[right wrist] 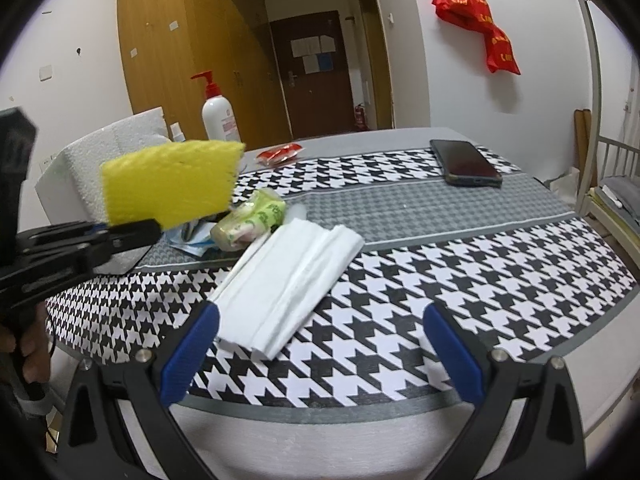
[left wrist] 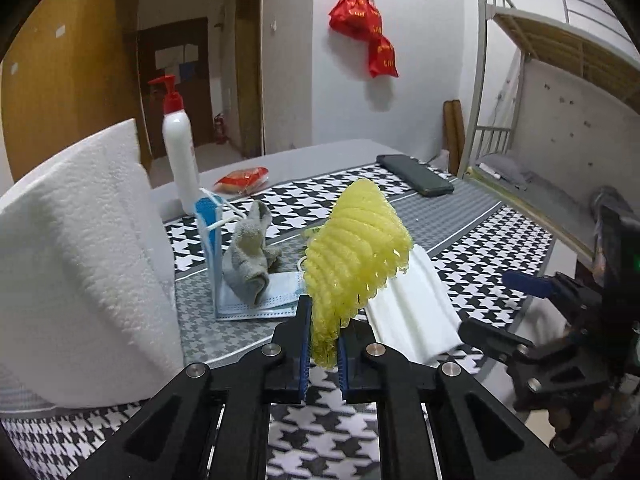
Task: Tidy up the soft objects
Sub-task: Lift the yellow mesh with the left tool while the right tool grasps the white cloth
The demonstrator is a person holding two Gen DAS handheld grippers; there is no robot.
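My left gripper [left wrist: 323,344] is shut on a yellow ridged sponge [left wrist: 356,248] and holds it in the air above the table; it also shows in the right wrist view [right wrist: 172,182]. A folded white tissue stack [right wrist: 288,276] lies on the houndstooth cloth [right wrist: 480,280], also seen under the sponge in the left wrist view [left wrist: 412,308]. My right gripper [right wrist: 316,344] is open and empty, just in front of the tissue stack. A grey rolled sock [left wrist: 252,248] lies on blue face masks [left wrist: 260,304]. A green-printed tissue pack [right wrist: 252,220] lies behind the stack.
A white foam box [left wrist: 80,260] stands at the left. A white pump bottle with a red top [right wrist: 218,114] stands behind it. A dark phone [right wrist: 466,162] and a red packet [right wrist: 280,152] lie at the back. A bunk bed [left wrist: 552,80] is at the right.
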